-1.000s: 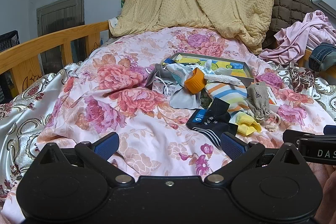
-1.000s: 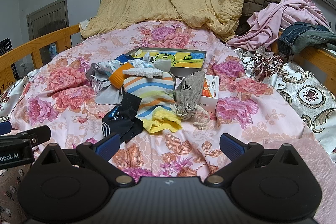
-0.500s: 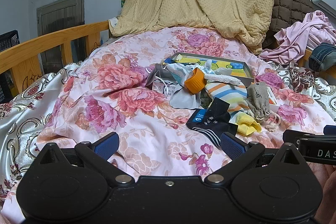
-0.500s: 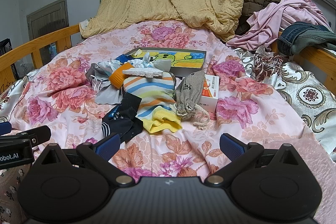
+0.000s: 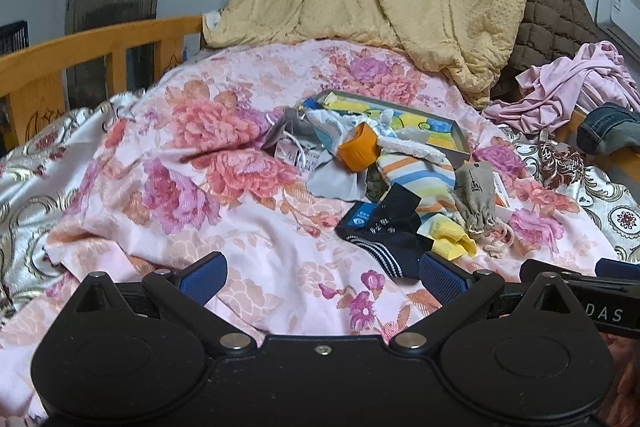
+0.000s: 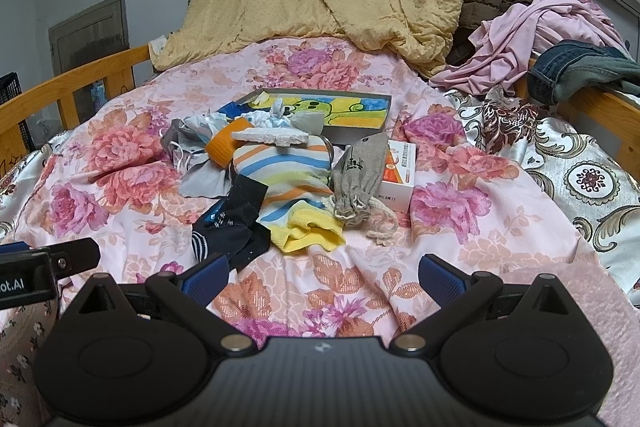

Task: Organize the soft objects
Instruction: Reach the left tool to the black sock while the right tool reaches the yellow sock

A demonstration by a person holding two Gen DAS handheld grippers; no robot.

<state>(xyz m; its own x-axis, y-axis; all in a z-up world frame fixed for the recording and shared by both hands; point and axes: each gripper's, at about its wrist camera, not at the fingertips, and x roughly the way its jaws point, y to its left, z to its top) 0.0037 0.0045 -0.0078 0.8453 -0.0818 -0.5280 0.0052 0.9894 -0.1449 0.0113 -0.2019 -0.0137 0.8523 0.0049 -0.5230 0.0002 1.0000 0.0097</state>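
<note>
**Pile untouched, both tongs waiting at the foot of the bed**

Here is the heap of soft things, sitting in the middle of the bed on the floral quilt, and nothing looks sorted yet. Nearest the foot edge lies the dark navy sock, partly overlapped by the striped sock with its yellow cuff. Just beside that, toward the right edge, the grey drawstring pouch leans against a small white-and-orange carton, its cord trailing onto the quilt. On the left side of the heap sits crumpled grey cloth with an orange cup tipped on its side, and a white foam scrap rests across the top of the striped sock. Behind it all, toward the head of the bed, a shallow box with a bright painted picture lies open, a few light scraps spilling over its near rim.

Now the tools: the left tongs hover low over the quilt with fingers spread wide, nothing between them. The right tongs likewise stand wide apart and empty, aimed straight at the socks.

By my reading the job is at its very start: every item needs picking out and grouping, and the navy sock looks the easiest first grab.
</note>
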